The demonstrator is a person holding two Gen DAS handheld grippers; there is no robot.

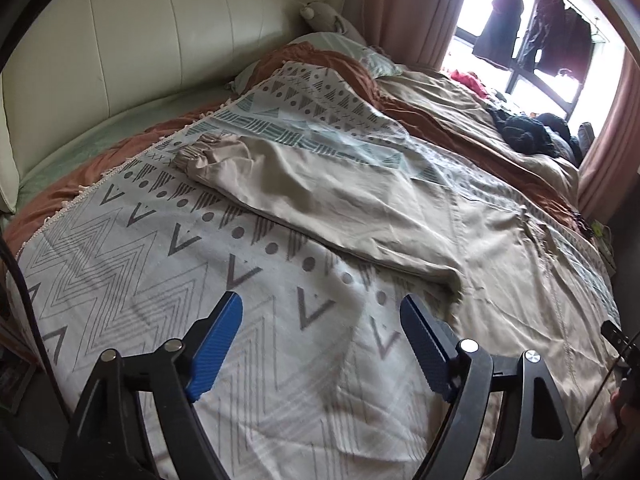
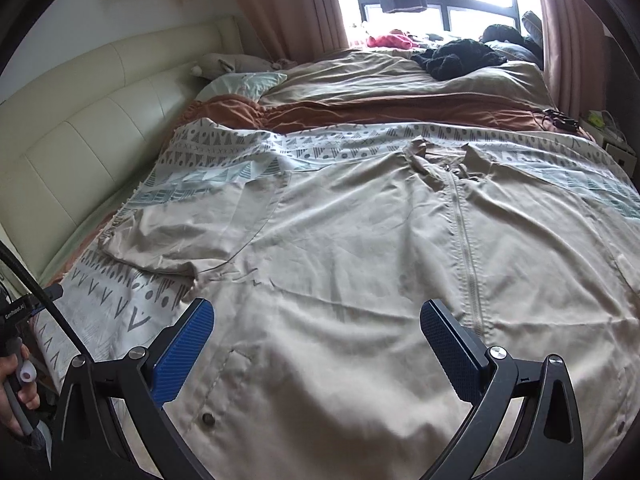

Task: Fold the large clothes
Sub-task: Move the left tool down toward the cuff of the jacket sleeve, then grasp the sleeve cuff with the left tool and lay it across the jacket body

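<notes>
A large beige zip-front jacket (image 2: 360,248) lies spread flat, front up, on a patterned grey-and-white blanket (image 2: 120,312) on the bed. Its zipper (image 2: 466,252) runs up to the collar (image 2: 440,160). One sleeve (image 1: 320,196) stretches out to the left, ending in a gathered cuff (image 1: 192,152). My left gripper (image 1: 322,312) is open and empty, above the blanket just short of the sleeve's underarm. My right gripper (image 2: 318,320) is open and empty, above the jacket's lower front, near a pocket snap (image 2: 208,418).
A cream padded headboard (image 1: 140,40) runs along the left. Behind the blanket lie a rust-brown sheet (image 2: 360,114), a tan duvet (image 2: 380,76), pillows, and dark and red clothes (image 2: 456,56) by the window. Curtains and a bedside stand (image 2: 616,148) are at the right.
</notes>
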